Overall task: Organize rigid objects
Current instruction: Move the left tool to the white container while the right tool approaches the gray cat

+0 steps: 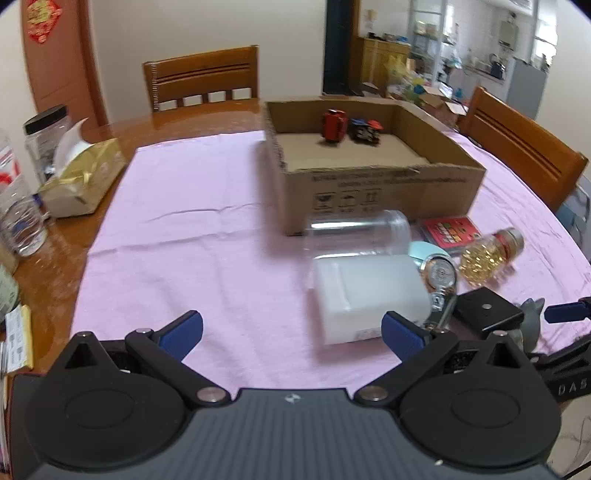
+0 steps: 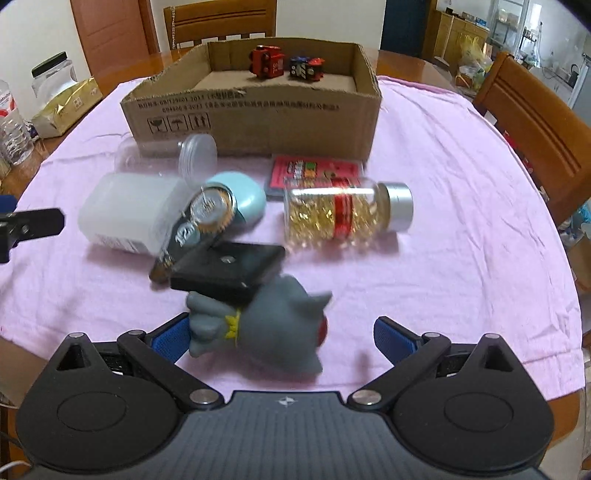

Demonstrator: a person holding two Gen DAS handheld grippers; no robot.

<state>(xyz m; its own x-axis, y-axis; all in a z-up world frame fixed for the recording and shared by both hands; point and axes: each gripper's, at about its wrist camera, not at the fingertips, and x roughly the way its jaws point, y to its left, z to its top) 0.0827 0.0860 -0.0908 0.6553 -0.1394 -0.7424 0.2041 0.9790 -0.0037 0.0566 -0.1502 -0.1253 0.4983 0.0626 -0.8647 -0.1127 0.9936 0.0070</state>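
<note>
Pink tablecloth (image 2: 461,184) underlies clutter; right gripper (image 2: 281,338) gapes, grey toy figure (image 2: 266,328) between its jaws, crookedly, so closing may squirt it sideways. Left gripper (image 1: 291,332) spread, empty.

Soft, even daylight fills both views, brightest from the windows (image 1: 543,33) far back on the right, which blow out to near white. Shadows on the pink cloth (image 1: 192,236) are faint and short. The wooden surface (image 1: 55,258) shows a pale sheen at the left. Fisheye bending curves the chairs and the cloth's edge, and dark vignetting clips the corners. Motion blur smears the grey toy (image 2: 273,328) in the right wrist view; the cardboard box (image 1: 373,184) print and the clear jar (image 1: 354,232) look soft too.
</note>
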